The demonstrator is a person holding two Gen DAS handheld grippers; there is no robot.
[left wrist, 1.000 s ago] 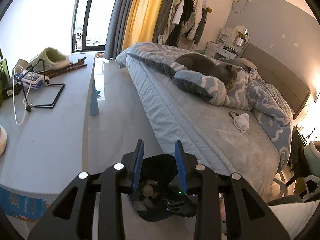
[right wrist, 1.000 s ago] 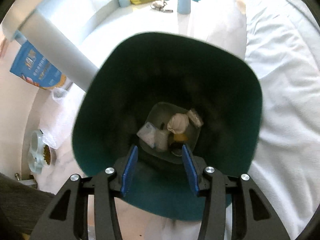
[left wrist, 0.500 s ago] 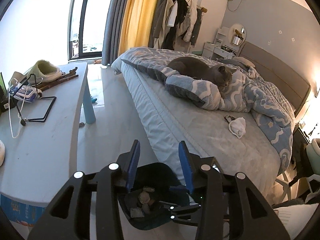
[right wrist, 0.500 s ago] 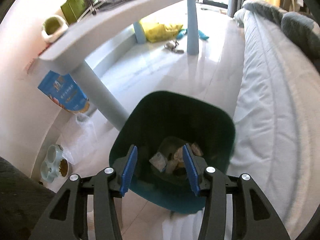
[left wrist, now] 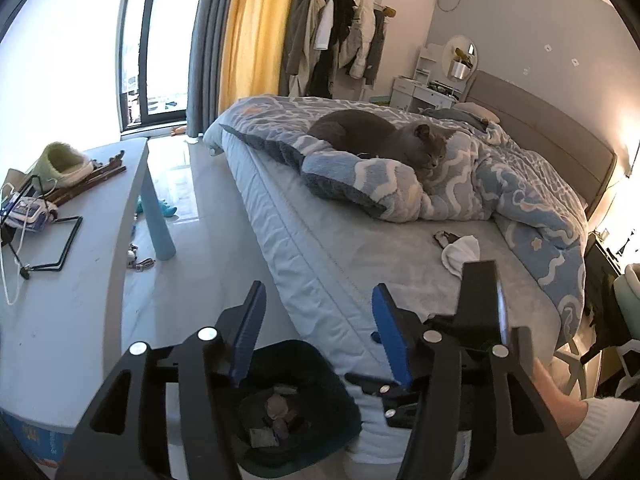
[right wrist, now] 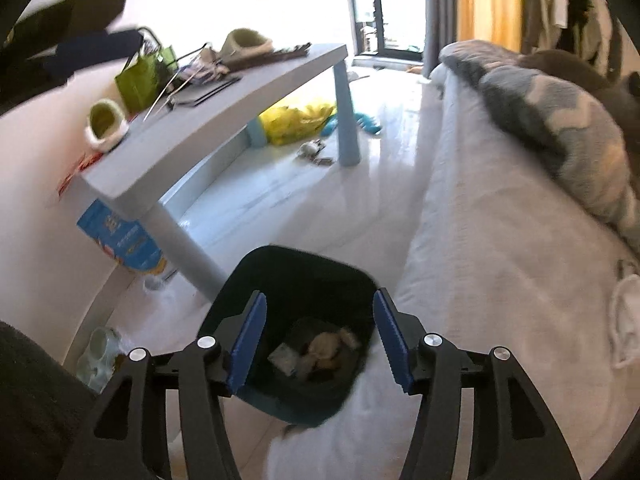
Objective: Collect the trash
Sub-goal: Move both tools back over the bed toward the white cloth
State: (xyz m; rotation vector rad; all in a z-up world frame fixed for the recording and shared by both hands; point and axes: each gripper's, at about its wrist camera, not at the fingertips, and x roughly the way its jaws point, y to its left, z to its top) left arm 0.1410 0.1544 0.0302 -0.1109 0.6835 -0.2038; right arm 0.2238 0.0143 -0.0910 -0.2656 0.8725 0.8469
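Observation:
A dark teal trash bin (right wrist: 260, 280) stands on the floor between the bed and the low table, with crumpled paper and wrappers (right wrist: 320, 354) at its bottom. My right gripper (right wrist: 320, 342) hangs above the bin (left wrist: 320, 412), its jaws opening with nothing between them. My left gripper (left wrist: 320, 334) hovers over the bin's near side and the bed edge; its jaws are opening too and hold nothing. A crumpled white wad (left wrist: 460, 254) lies on the bed sheet beside a small dark object (left wrist: 444, 237).
A grey cat (left wrist: 384, 140) lies on the blue patterned duvet. The low grey table (right wrist: 224, 104) carries slippers, a green bag and a wire stand. Under and beside it are a yellow bag (right wrist: 296, 118), a blue package (right wrist: 124, 240) and a pet bowl (right wrist: 100, 354).
Both grippers have lifted away from the bin and their jaws have spread wider. The right view swung up from the bin's inside to the floor, table and bed.

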